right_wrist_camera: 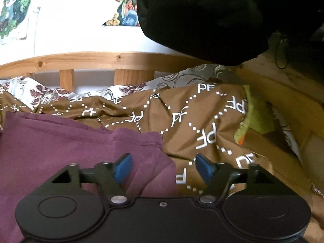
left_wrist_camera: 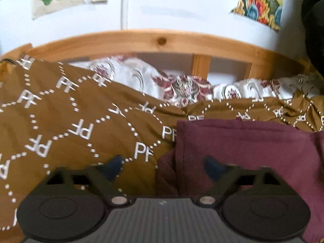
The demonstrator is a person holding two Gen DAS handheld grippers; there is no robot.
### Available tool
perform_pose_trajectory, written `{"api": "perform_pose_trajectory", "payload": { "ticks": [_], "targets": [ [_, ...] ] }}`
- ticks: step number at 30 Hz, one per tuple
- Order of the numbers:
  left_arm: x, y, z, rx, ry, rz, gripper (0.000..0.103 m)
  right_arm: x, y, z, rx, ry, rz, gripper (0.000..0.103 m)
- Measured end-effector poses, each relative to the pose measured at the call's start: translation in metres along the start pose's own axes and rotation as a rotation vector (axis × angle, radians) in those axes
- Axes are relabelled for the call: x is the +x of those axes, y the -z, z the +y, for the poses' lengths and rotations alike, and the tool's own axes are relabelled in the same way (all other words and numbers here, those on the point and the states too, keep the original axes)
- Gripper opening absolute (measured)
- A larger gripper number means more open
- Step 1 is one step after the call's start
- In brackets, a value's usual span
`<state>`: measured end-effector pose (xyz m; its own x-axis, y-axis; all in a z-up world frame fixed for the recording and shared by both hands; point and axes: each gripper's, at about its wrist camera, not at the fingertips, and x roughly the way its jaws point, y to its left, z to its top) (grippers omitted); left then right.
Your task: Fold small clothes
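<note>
We see the maroon garment (left_wrist_camera: 243, 151) lying folded on the brown PF-print bedspread (left_wrist_camera: 70, 121), its far edge straight and a loose flap at its left side in the left wrist view. In the right wrist view the maroon garment (right_wrist_camera: 60, 141) fills the lower left, its right edge ending between the fingers.

Left gripper (left_wrist_camera: 164, 167): fingers spread wide, nothing between them, pads clear of the cloth as far as we can tell through the blur. Right gripper (right_wrist_camera: 164, 169): fingers apart too, empty, hovering over the garment's right edge and the bedspread (right_wrist_camera: 202, 121).

Beyond the garment, a white floral sheet (left_wrist_camera: 182, 89) bunches up against the wooden bed rail (left_wrist_camera: 141, 40) with its slats. White wall (left_wrist_camera: 182, 10) behind, with coloured pictures (left_wrist_camera: 261, 2) on it. In the right wrist view a big black shape (right_wrist_camera: 202, 16), possibly clothing, blocks the upper right. A yellow-green cloth (right_wrist_camera: 253, 117) peeks out at the bedspread's right edge, beside the wooden side frame (right_wrist_camera: 283, 93).

Open bedspread left of the garment; right side tighter.
</note>
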<state>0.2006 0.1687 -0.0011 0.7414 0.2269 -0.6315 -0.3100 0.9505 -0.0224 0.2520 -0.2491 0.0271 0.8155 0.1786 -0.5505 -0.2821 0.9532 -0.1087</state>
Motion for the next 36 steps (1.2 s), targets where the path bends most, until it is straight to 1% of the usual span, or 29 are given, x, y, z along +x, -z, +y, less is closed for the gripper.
{"api": "perform_pose_trajectory", "payload": {
  "ticks": [1, 3, 7, 11, 14, 17, 20, 24, 32, 36],
  "targets": [
    [-0.007, 0.005, -0.001, -0.003, -0.010, -0.027, 0.102, -0.006, 0.004, 0.001, -0.001, 0.000, -0.006, 0.091],
    [-0.019, 0.015, -0.003, -0.007, -0.028, -0.041, 0.102, -0.019, 0.013, 0.005, 0.003, -0.009, -0.015, 0.098],
    [-0.038, 0.039, -0.004, -0.031, -0.005, -0.014, 0.102, -0.043, 0.028, 0.016, 0.009, -0.027, -0.020, 0.102],
    [-0.055, 0.062, -0.005, -0.038, 0.014, 0.014, 0.102, -0.067, 0.040, 0.029, 0.017, -0.033, -0.031, 0.102],
    [-0.061, 0.077, -0.007, -0.043, 0.021, 0.051, 0.102, -0.080, 0.047, 0.036, 0.050, -0.038, -0.038, 0.102],
    [-0.063, 0.090, -0.009, -0.056, 0.023, 0.102, 0.102, -0.085, 0.054, 0.043, 0.067, -0.053, -0.018, 0.102],
    [-0.064, 0.099, -0.011, -0.064, 0.034, 0.144, 0.102, -0.084, 0.058, 0.051, 0.057, -0.040, 0.013, 0.102],
    [-0.062, 0.102, -0.016, -0.060, 0.031, 0.175, 0.102, -0.080, 0.062, 0.051, 0.080, -0.017, 0.038, 0.102],
    [-0.052, 0.104, -0.023, -0.053, 0.017, 0.222, 0.102, -0.073, 0.073, 0.036, 0.149, 0.038, 0.081, 0.102],
    [-0.047, 0.105, -0.023, -0.059, 0.007, 0.249, 0.102, -0.069, 0.075, 0.034, 0.124, 0.110, 0.087, 0.102]
  ]
}}
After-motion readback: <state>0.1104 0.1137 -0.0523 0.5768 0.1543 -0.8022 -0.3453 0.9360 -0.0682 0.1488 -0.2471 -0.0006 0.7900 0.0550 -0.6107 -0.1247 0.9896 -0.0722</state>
